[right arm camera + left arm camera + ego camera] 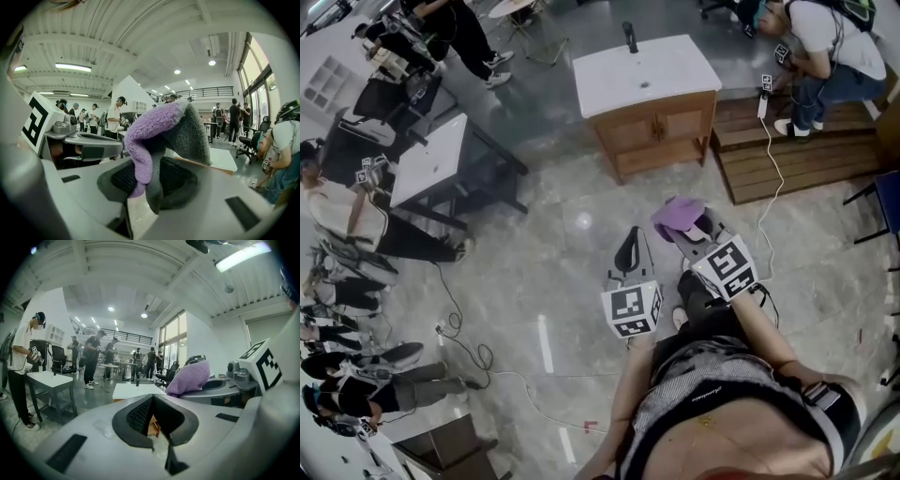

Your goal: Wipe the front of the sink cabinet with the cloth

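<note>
The sink cabinet (654, 129) is wooden with two front doors, a white basin top and a black faucet (630, 37). It stands across the floor, well ahead of both grippers. My right gripper (689, 231) is shut on a purple cloth (678, 214) that bunches up above its jaws. In the right gripper view the cloth (161, 131) hangs folded between the jaws of the right gripper (150, 185), with the cabinet top (220, 159) behind. My left gripper (628, 253) is to the left of it, shut and holding nothing. In the left gripper view the left gripper (157, 427) points at the cabinet (133, 391), with the cloth (190, 378) to its right.
A wooden platform (797, 150) lies right of the cabinet, with a white cable (773, 178) trailing over it and a crouching person (830, 47) behind. A white table (431, 159) and several standing people are at the left. A blue chair (889, 202) is at the right edge.
</note>
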Tool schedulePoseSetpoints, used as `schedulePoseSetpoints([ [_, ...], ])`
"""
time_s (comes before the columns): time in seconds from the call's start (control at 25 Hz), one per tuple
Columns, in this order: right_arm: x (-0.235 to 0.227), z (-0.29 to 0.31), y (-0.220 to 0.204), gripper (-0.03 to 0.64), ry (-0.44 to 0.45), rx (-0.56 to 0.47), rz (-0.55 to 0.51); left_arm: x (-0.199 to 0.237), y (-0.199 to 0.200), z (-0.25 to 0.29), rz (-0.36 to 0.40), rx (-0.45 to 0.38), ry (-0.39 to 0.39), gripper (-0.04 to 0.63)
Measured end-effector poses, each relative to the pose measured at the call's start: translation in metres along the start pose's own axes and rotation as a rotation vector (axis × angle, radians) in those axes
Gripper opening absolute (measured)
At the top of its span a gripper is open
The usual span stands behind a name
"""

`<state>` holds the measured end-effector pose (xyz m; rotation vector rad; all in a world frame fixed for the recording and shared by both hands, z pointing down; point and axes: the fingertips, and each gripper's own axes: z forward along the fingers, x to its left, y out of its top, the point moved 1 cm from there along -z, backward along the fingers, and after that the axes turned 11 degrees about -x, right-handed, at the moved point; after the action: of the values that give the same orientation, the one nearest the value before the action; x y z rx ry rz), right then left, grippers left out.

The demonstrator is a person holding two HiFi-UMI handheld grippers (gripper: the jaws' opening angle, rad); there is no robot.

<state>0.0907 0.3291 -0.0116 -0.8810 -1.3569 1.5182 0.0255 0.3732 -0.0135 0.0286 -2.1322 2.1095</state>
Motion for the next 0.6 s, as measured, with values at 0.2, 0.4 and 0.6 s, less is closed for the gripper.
schedulePoseSetpoints([
  [0.2,-0.033,0.025,0.005,0.161,0.004,-0.015,0.005,0.007,0.001,0.039,0.002,0.008,0.003,0.0],
  [0.4,-0.069,0.052,0.014,0.161,0.022,-0.034,0.015,0.01,0.007,0.087,0.011,0.005,0.004,0.0],
  [0.6,-0.104,0.071,0.016,0.161,0.039,-0.033,0.022,0.011,0.008,0.128,0.026,0.014,0.006,0.0],
])
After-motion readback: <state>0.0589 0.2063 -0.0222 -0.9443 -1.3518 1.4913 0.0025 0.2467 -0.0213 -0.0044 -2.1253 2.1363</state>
